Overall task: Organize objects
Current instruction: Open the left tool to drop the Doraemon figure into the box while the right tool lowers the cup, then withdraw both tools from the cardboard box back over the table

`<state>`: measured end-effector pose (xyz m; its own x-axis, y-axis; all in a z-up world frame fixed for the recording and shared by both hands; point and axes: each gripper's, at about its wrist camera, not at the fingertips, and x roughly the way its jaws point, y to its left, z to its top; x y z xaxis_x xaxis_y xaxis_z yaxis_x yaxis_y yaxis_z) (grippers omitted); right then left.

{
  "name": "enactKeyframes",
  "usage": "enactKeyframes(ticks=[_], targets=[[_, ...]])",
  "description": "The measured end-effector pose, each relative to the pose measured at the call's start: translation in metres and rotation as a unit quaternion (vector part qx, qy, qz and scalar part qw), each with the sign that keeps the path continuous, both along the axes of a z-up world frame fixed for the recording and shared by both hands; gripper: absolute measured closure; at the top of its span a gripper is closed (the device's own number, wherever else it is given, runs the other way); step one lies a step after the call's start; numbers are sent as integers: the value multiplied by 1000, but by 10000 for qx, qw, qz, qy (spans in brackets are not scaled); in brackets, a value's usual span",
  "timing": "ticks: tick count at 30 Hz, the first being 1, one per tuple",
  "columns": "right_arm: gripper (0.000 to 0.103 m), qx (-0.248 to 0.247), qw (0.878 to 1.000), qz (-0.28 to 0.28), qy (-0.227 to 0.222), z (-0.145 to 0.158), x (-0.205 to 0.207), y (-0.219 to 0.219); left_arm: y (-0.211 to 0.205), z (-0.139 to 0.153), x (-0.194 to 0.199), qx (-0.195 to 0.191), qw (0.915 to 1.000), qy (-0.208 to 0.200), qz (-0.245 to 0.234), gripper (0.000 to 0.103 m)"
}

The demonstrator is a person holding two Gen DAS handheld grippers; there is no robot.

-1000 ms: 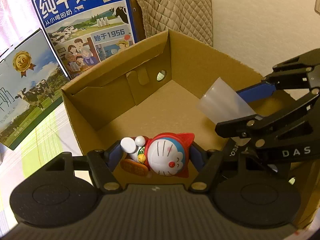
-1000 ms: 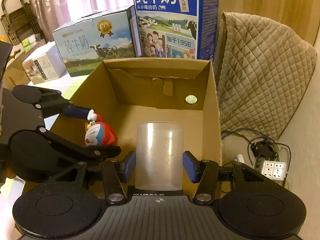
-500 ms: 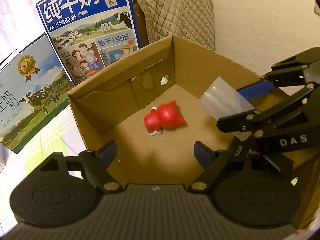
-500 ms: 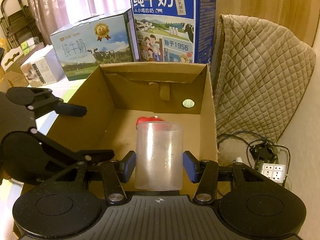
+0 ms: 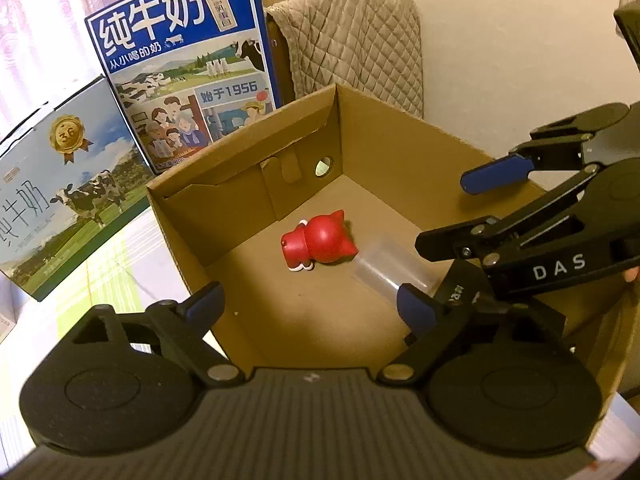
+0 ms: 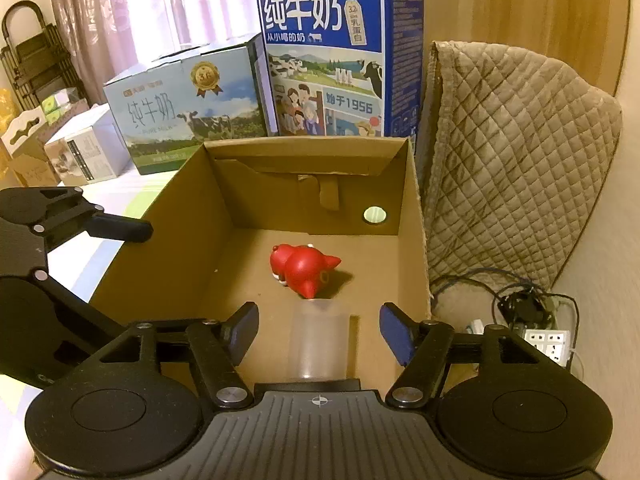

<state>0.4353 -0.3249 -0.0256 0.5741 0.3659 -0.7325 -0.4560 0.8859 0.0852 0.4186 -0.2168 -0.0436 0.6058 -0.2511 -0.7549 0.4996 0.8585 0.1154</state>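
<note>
Cardboard box (image 5: 376, 128) sat open in front of me, and both task things lay on its floor. A red toy figure (image 5: 320, 240) lay on its side near the middle, face turned away from my left camera. Just beside it, a clear plastic cup (image 6: 318, 340) lay tipped over, its rim close to the toy — I could not tell whether they touched.

My left tool (image 5: 310, 304) hovered over the near edge of the box, its blue-padded fingers spread wide and holding nothing. My right tool (image 6: 318, 330) hung above the cup, also spread apart, pads clear of the cup on both sides.

Behind the box stood two milk cartons — a tall blue one (image 6: 336, 56) and a lower pale one (image 6: 188, 108). A quilted beige cover (image 6: 512, 152) draped over something to the right.
</note>
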Motion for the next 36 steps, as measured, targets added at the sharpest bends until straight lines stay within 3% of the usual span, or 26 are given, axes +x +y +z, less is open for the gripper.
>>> enactKeyframes(ticks=[12,25,36], targets=[[37,410,9989,-223,-98,18,-34,-17,17,23,-34,-322,9990,-129,289,6],[36,843,9960,-230,-197,42,-95,-14,71,57,-95,-732,9922,-321,953,6],[36,1089,9939,-135,-73,44,-153,12,137,48,-158,-686,9843,-80,1627,6]])
